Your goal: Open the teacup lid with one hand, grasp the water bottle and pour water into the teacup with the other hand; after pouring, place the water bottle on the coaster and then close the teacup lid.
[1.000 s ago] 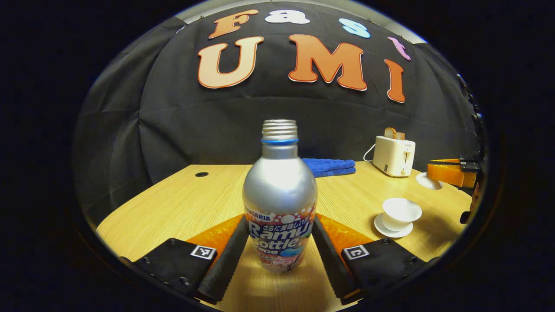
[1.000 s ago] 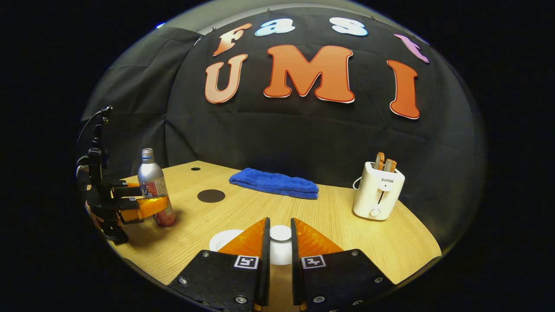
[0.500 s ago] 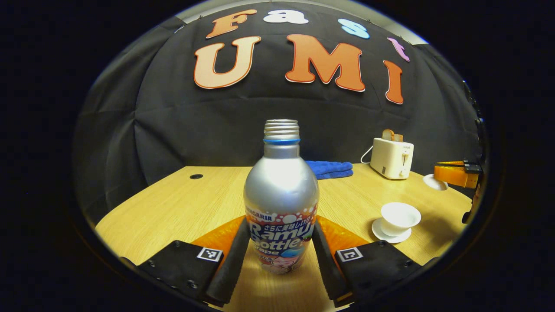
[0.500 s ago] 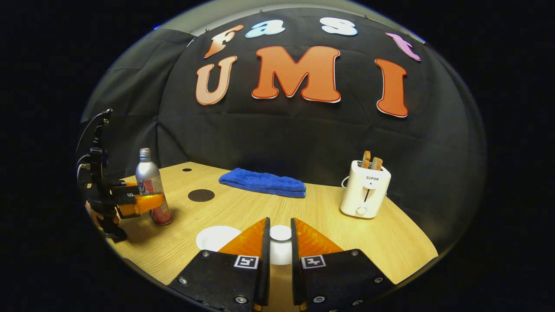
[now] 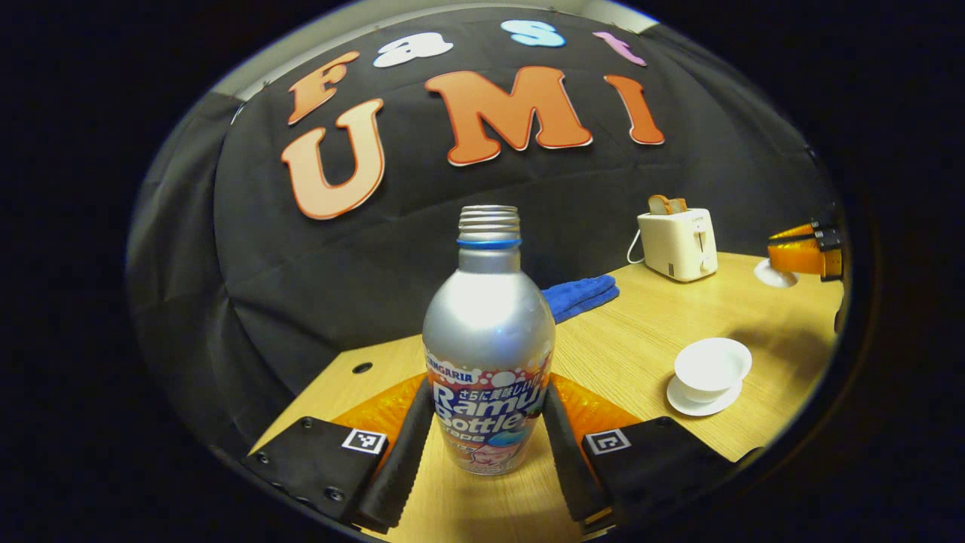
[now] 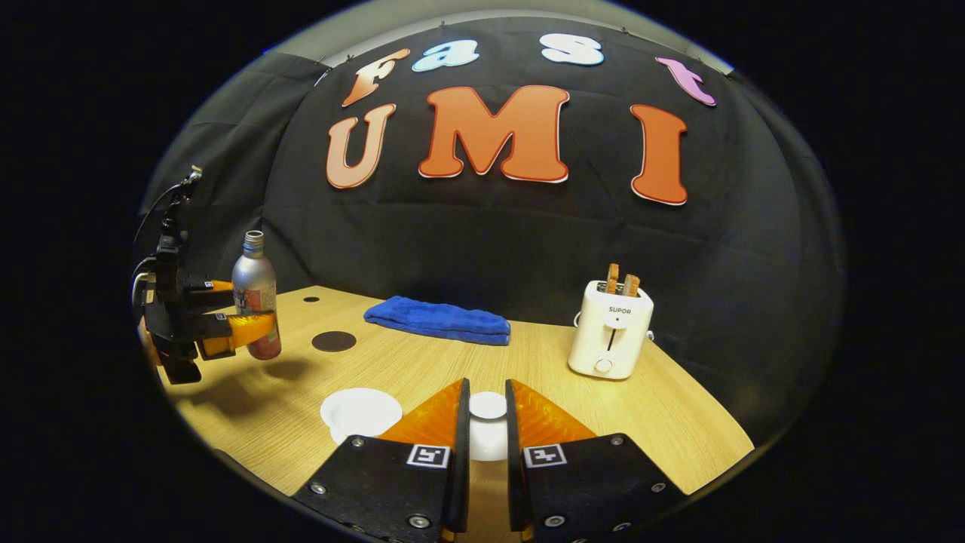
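Note:
A silver water bottle (image 5: 488,339) with an open neck stands upright between the fingers of my left gripper (image 5: 486,403), which is shut on its printed lower half. In the right gripper view the bottle (image 6: 253,290) hangs above the table, its shadow below it, with the left gripper (image 6: 226,328) at the far left. The white teacup (image 5: 711,367) sits uncovered on its saucer, right of the bottle. My right gripper (image 6: 486,400) is shut on the knob of the white lid (image 6: 488,434), held right of the teacup (image 6: 360,412). A dark round coaster (image 6: 334,341) lies behind the cup.
A folded blue towel (image 6: 437,320) lies at the back of the wooden table (image 6: 641,422). A white toaster (image 6: 609,328) with two slices of bread stands at the back right. A small cable hole (image 6: 310,299) is near the back left corner.
My left gripper has raised the bottle off the table and tilted the view. My right gripper has carried the lid further right of the cup.

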### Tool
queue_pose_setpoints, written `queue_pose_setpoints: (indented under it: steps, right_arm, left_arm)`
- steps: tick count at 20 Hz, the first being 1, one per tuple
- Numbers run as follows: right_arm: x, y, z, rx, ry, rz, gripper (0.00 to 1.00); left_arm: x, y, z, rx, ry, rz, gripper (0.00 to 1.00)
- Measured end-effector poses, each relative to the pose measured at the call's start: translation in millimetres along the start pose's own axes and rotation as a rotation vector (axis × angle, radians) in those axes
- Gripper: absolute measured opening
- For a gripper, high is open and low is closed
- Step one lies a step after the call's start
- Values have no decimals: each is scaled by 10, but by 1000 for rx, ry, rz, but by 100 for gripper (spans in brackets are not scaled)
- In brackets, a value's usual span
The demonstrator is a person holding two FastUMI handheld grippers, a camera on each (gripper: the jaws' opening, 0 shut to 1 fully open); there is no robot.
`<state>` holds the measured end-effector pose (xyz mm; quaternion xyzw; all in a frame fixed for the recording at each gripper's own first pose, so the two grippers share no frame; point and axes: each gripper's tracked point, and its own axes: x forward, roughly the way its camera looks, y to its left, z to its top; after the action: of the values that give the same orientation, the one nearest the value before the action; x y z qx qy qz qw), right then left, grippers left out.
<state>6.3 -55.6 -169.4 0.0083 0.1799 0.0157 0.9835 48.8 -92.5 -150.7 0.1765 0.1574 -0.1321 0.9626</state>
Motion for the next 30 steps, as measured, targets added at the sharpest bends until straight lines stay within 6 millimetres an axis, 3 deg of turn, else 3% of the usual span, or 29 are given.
queue_pose_setpoints:
  steps: [2, 4, 6, 9, 10, 11, 13, 15, 26, 29, 30]
  right_arm:
    - [-33, -62, 13, 3, -8, -10, 21]
    - [-81, -144, -1, 10, -11, -22, 21]
    - [-111, -209, -16, 18, -12, -32, 21]
    - [-163, -319, -38, 27, -16, -44, 21]
    - [-185, -347, -45, 32, -17, -48, 21]
    - [-197, -382, -61, 36, -16, -52, 21]
    - [-225, -416, -84, 43, -15, -56, 21]
    - [-228, -445, -102, 48, -16, -60, 21]
    - [-268, -491, -175, 44, -9, -60, 21]
    - [-255, -495, -205, 47, -5, -58, 21]
    - [-258, -501, -213, 48, -7, -60, 21]
  left_arm:
    - [24, -44, 86, 82, -9, 1, 84]
    - [55, -124, 140, 151, -11, -3, 77]
    - [74, -190, 181, 220, -10, -6, 84]
    - [87, -322, 234, 330, -17, -16, 77]
    - [95, -362, 246, 368, -15, -17, 77]
    - [110, -400, 236, 400, -11, -22, 84]
    - [140, -487, 202, 462, -1, -28, 84]
    - [157, -523, 163, 528, 8, -29, 78]
    - [192, -592, 114, 914, 24, -16, 81]
    - [237, -603, 160, 1004, 18, -18, 77]
    - [245, -630, 189, 1015, 10, -21, 80]
